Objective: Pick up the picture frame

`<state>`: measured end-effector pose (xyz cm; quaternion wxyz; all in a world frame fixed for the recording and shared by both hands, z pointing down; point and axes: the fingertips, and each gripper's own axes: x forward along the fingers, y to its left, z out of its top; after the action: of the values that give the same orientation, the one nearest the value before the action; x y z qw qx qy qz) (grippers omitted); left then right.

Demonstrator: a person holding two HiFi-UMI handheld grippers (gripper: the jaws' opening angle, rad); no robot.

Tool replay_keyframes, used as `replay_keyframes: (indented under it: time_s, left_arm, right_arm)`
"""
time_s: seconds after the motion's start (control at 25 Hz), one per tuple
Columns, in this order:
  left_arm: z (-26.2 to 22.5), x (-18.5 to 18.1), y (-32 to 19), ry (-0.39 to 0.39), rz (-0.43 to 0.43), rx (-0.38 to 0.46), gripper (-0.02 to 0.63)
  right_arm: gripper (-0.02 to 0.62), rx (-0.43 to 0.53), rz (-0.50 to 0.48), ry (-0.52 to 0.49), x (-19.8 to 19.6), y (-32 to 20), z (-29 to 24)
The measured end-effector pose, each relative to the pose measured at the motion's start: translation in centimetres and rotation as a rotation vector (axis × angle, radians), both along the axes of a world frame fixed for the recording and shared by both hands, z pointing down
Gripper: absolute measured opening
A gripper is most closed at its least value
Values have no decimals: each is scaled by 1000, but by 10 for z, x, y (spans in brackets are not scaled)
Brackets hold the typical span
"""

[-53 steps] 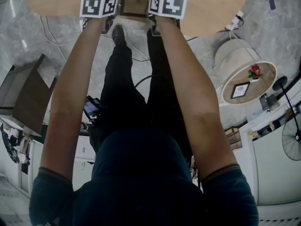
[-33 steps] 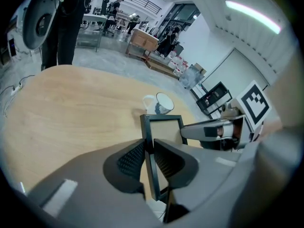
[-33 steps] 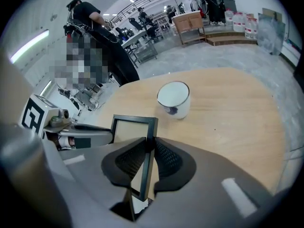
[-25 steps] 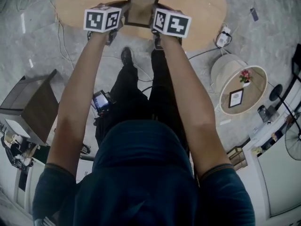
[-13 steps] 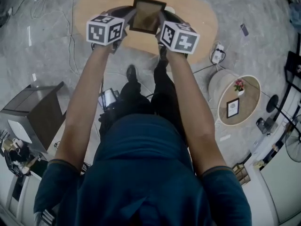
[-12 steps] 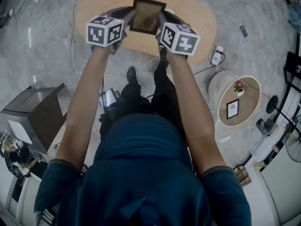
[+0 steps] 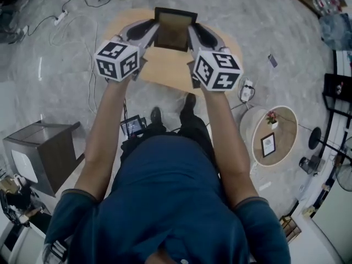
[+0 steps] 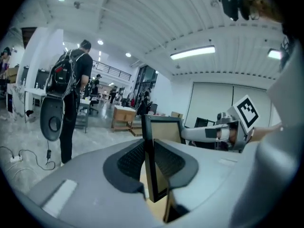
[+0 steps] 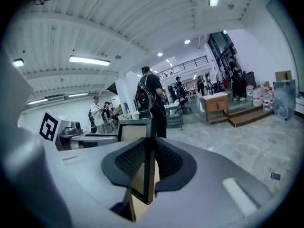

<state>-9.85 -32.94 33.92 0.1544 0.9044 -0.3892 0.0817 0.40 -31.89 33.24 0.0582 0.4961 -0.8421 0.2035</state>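
Frame (image 7: 175, 29) up in the air, pinched from both sides, that was the picture. My left gripper (image 7: 154, 28) had the frame's left edge and my right gripper (image 7: 192, 32) had its right edge, both arms stretched out ahead of me. From my head camera the dark border and the tan panel faced up at me, and the oval wooden table (image 7: 165, 73) lay below it on the grey floor.

Over to the left gripper view: the frame (image 8: 163, 128) stood upright and edge-on, and my left gripper (image 8: 148, 148) had its jaws narrow, the two black ribbed pads (image 8: 129, 161) pressed flat on either face of the border. Across the frame the other gripper's marker cube (image 8: 246, 110) showed. A person with a backpack (image 8: 70, 87) stood off to the left on the floor.

Right gripper view, same story mirrored: frame (image 9: 134, 129) upright, my right gripper (image 9: 148, 158) narrowed onto its edge, pads (image 9: 169, 160) touching both faces. The left one's marker cube (image 9: 49, 126) sat beyond it.

Off to my right in the head view, well apart from the wooden table, was a small round table (image 7: 287, 126) carrying a second small frame (image 7: 268, 144) and a little red flower (image 7: 271, 117).
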Motion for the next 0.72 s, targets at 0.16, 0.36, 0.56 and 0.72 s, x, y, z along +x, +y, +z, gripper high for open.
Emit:
replay_keyframes:
  time_s: [0.16,0.36,0.56,0.72]
  left_arm:
    - [-52,4,20,40,10,116,54]
    - [-107,-4,51,78,19,241,54]
    - [-152,-13,86,102,18,347,54]
    - [-171,-17,100,110,12,398,54]
  right_arm:
    - [66,138,-18,11,4,23,-56]
    - [66,275,-53,35,-5,58,-115]
    - [66,376,-89,72,-14,95,-162]
    - [66,414,-122,78,-18,108,-181]
